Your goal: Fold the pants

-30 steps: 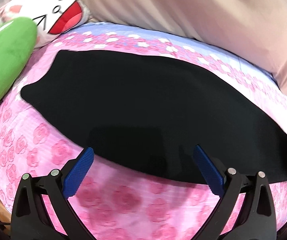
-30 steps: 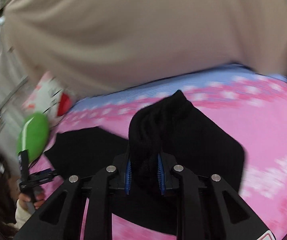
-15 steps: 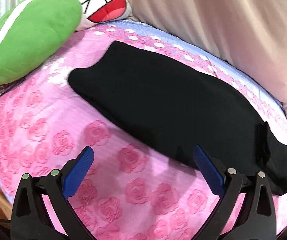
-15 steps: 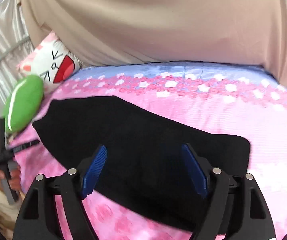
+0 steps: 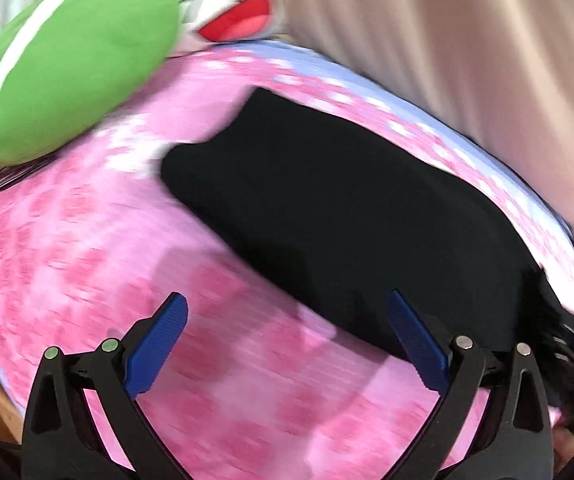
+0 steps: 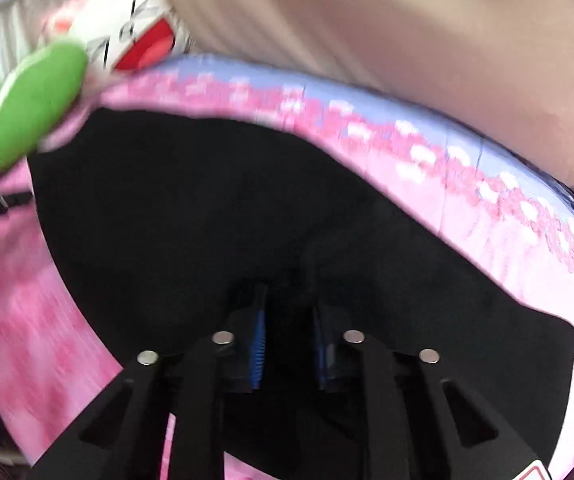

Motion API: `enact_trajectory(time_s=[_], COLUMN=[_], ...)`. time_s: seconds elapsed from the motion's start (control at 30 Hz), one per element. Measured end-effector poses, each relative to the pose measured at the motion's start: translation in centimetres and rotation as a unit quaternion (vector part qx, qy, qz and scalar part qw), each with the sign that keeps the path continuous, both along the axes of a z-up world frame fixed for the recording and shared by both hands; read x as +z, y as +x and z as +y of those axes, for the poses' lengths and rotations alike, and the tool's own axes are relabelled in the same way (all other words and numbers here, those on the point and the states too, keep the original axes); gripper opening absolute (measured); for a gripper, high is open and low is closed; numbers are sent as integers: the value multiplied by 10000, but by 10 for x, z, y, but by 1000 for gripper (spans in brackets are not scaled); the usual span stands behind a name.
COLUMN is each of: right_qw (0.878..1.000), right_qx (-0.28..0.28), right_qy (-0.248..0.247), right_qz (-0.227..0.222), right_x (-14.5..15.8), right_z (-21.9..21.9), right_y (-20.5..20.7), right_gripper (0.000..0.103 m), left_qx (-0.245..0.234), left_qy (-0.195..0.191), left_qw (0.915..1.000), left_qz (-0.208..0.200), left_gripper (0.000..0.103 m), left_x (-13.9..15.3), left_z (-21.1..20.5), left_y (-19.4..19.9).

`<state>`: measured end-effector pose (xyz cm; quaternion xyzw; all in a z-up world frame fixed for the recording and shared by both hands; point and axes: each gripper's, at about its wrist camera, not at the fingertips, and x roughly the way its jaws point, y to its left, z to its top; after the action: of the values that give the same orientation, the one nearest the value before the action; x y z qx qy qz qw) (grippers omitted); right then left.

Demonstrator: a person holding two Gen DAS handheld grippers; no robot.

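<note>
On the left wrist view, the left gripper [image 5: 287, 332] hangs over the pink rose bedspread [image 5: 87, 248] with its blue pads spread wide and nothing between them, just short of the near edge of the black pants [image 5: 347, 216]. The pants lie flat in a long strip running from near the green pillow [image 5: 67, 52] off to the right. My guess is it's lining up on a spot along that edge, so staying wide makes sense. A cat-face cushion [image 5: 235, 12] sits behind the green one and the beige curtain [image 5: 447, 40] hangs past the bed; neither is really in the way. Over on the right wrist view, the right gripper [image 6: 287, 340] has its pads pinched tight on a bunch of the pants [image 6: 207, 208], probably the end it needs to carry over for the fold. Everything's blurry, so exactly which part of the pants it's got, I can't say.
</note>
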<state>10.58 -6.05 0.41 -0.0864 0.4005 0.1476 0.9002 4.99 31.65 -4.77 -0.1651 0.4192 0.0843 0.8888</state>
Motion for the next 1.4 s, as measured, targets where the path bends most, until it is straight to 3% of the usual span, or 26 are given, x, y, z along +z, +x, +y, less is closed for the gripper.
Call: enact_trajectory(time_s=[0.07, 0.13, 0.2, 0.23, 0.3, 0.37, 0.4, 0.43, 0.5, 0.53, 0.63, 0.67, 0.77, 0.87, 0.93, 0.97, 1.07, 1.1, 1.17, 1.27, 1.33, 1.4], right_qw=[9998, 9986, 9987, 9989, 9973, 9968, 9967, 9967, 9965, 9959, 9904, 9879, 9799, 9729, 9695, 9677, 9650, 9647, 9628, 9550, 9493, 9527], right_qx=[148, 385, 402, 404, 455, 278, 150, 24, -297, -457, -1022, -1201, -1609, -1826, -1873, -1893, -1972, -1887, -1688, -1378, -1090, -971], right_qy=[139, 184, 51, 108, 544, 753, 796, 810, 760, 745, 836, 877, 1065, 1325, 1520, 1630, 1720, 1835, 2109, 2624, 2922, 2793], right_qz=[-38, 310, 301, 200, 207, 54, -7, -63, -182, -227, -418, -449, -512, -508, -434, -350, -162, -100, -73, 76, 381, 700], right_x=[7, -10, -22, -19, -5, 10, 16, 20, 30, 33, 42, 43, 43, 37, 31, 25, 15, 13, 13, 13, 2, -16], right_z=[10, 23, 29, 30, 20, 2, -8, -19, -47, -59, -105, -121, -166, -193, -207, -215, -230, -231, -231, -221, -208, -188], right_y=[3, 15, 18, 13, 3, -5, -10, -15, -25, -29, -51, -58, -76, -84, -85, -85, -83, -83, -82, -70, -54, -32], right_gripper=[15, 21, 32, 44, 54, 71, 74, 76, 77, 80, 83, 83, 83, 83, 84, 83, 84, 84, 84, 86, 86, 86], left_qx=[364, 625, 798, 794, 857, 590, 652, 624, 604, 524, -50, -379, -1754, -2901, -3676, -3793, -3593, -3500, -3095, -2245, -1737, -1420], left_qy=[-144, -323, -523, -673, -603, -759, -605, -406, -279, -373, -75, -56, 92, 123, 204, 296, 640, 619, 467, 598, 755, 887], left_qw=[9992, 9975, 9954, 9946, 9945, 9953, 9960, 9972, 9977, 9979, 9978, 9957, 9765, 9514, 9283, 9244, 9308, 9344, 9489, 9702, 9786, 9827], left_qz=[10, 13, 22, 8, -22, -69, -55, -15, 80, -15, -656, -845, -1247, -1028, -512, -271, -206, -234, -402, -682, -801, -792], left_gripper=[98, 98, 98, 98, 98, 98, 88, 55, 17, 15, 14, 14, 15, 27, 71, 74, 75, 82, 89, 93, 94, 94], left_x=[-4, -9, -15, -18, -17, -19, -19, -16, -9, 4, 60, 77, 115, 100, 64, 45, 29, 31, 46, 69, 77, 78], left_z=[26, 49, 65, 71, 72, 68, 65, 58, 42, 32, -25, -51, -163, -264, -325, -343, -349, -340, -306, -255, -227, -207], left_y=[5, 15, 24, 31, 41, 60, 64, 72, 78, 77, 61, 53, 18, -8, -22, -28, -41, -45, -46, -42, -40, -39])
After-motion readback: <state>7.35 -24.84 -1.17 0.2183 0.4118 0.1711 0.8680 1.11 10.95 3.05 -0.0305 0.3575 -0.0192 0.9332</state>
